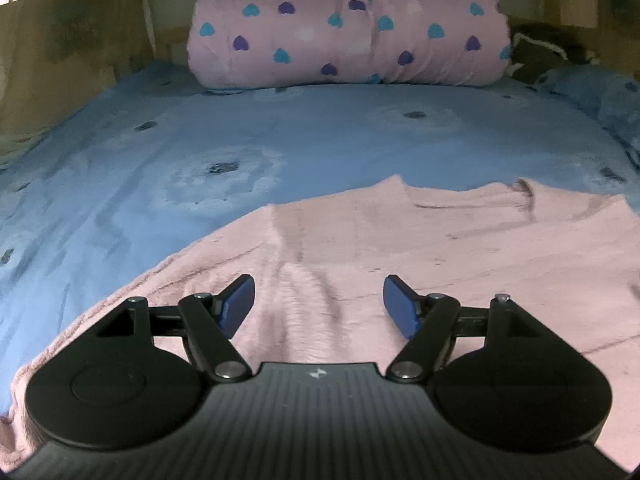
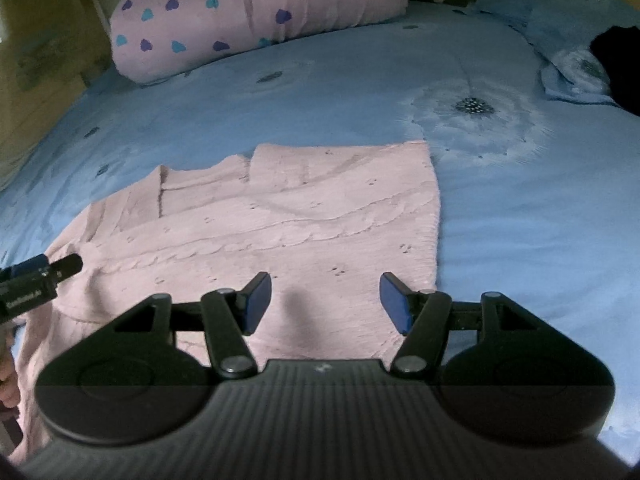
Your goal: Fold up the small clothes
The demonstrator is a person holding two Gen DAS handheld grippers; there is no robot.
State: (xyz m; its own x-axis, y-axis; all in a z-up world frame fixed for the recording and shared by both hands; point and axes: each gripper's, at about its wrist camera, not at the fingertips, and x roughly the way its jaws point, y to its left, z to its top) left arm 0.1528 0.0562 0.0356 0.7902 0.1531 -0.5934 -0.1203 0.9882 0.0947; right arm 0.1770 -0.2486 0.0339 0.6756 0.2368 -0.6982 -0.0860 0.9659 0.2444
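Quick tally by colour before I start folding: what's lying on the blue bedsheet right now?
Pink: 2, the knit sweater lying flat and the heart-print rolled blanket at the far end.
Blue: 1, a pillow at the far right.
Dark: 1, an item on that pillow; what it is cannot be told.
Total: 4.
Both grippers, left and right, are open over the sweater.

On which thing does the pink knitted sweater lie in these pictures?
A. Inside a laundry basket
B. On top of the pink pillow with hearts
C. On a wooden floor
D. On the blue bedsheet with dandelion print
D: the pink knitted sweater lies spread flat on the blue bedsheet, well apart from the heart-print pillow at the far end of the bed.
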